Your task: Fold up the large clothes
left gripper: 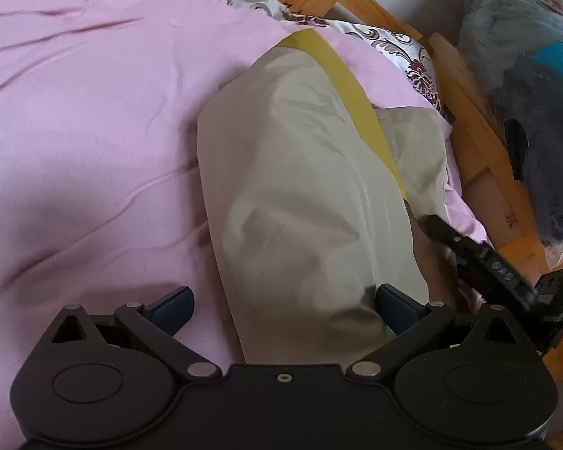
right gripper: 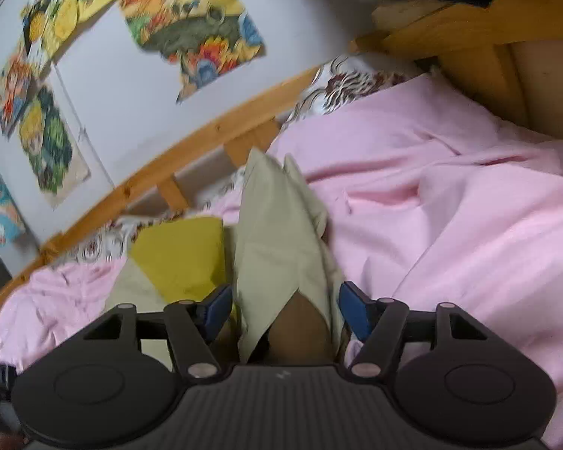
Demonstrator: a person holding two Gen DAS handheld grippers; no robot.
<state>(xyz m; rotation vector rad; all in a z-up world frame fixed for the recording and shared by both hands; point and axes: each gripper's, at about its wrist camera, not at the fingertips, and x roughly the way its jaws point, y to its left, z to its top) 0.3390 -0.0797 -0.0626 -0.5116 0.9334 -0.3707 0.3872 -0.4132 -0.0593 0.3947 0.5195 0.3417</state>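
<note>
Beige garment (left gripper: 300,195) on pink sheet (left gripper: 94,112) — wooden rail (right gripper: 191,146) perhaps close

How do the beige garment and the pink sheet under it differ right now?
The beige garment is a narrow folded strip with a yellow panel along one side; the pink sheet is one plain colour and spreads across the whole bed. The garment lies on top and runs in between the spread fingers of both the left gripper and right gripper; the sheet lies beneath, outside them. Both are wrinkled cloth.
</note>
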